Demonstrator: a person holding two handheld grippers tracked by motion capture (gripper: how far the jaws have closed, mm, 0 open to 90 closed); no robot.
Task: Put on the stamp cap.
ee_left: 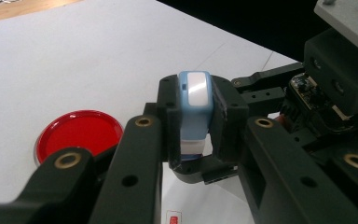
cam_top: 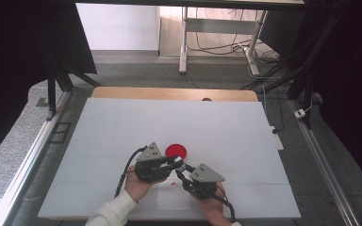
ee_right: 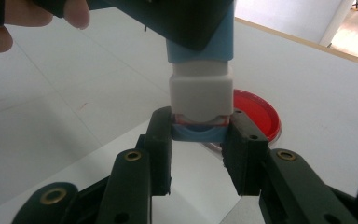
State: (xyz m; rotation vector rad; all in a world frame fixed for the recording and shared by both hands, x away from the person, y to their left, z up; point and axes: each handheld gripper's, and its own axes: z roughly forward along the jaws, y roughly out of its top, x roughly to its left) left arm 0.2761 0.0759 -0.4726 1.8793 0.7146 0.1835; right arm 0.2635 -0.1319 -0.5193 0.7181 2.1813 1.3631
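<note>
Above the worktop [cam_top: 122, 122], left gripper [ee_left: 192, 140] clenches the stamp [ee_left: 194, 109] body while right gripper [ee_right: 199, 135] grasps its cap [ee_right: 199, 133], coaxially opposed.

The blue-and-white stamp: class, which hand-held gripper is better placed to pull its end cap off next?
Probably the right hand-held gripper: its jaws pinch the blue cap at the stamp tip, while the left hand-held gripper clamps the body and can steady it.

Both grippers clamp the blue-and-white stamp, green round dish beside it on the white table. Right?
Not quite: the round dish is red, not green, as the left gripper view shows. The rest holds: left gripper and right gripper both clamp the blue-and-white stamp, with the dish beside it on the white table.
</note>
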